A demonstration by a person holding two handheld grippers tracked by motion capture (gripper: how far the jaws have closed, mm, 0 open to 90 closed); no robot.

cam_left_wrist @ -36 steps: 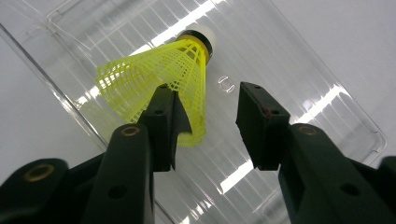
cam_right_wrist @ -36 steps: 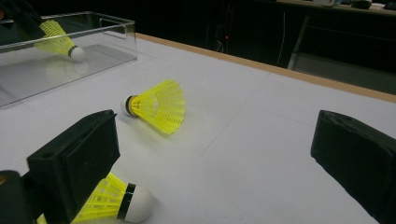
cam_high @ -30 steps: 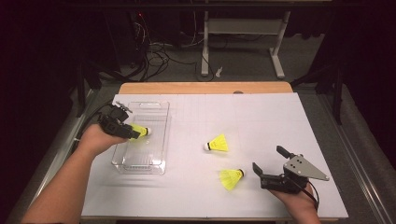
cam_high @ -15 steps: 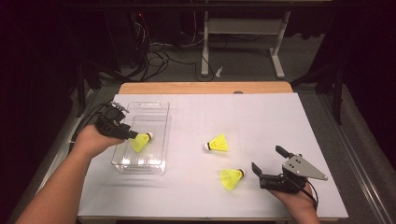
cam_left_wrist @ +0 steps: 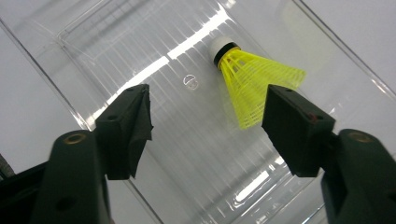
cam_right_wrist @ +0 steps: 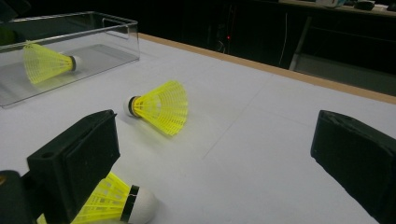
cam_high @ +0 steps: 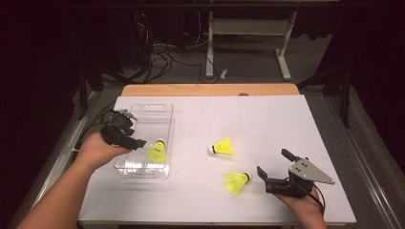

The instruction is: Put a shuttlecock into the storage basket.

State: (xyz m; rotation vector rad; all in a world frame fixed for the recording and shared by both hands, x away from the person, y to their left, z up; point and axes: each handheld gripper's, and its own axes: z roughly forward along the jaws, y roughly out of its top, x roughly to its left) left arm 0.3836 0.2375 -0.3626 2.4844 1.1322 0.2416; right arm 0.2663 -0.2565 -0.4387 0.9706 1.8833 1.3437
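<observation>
Left gripper (cam_high: 136, 142): jaws just opening, nothing between, over bin (cam_high: 165, 109) | shuttlecock (cam_high: 156, 151) lies inside, by near wall | right gripper (cam_high: 273, 166): spread, empty, near table (cam_high: 267, 119) front edge | two shuttlecocks (cam_high: 222, 146) lie on open mid-table

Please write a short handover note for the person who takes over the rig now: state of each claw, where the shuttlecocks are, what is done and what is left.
Left claw: open, nothing between the jaws, which have just been opening; it hangs above the clear box.
Right claw: open and empty, low over the table at the near right.
Done: one yellow shuttlecock lies inside the box, released.
Left: two shuttlecocks are on the table outside the box, one near the middle, one just in front of the right claw. Probably both go into the box next; the nearer one looks easiest for the right claw.
</observation>
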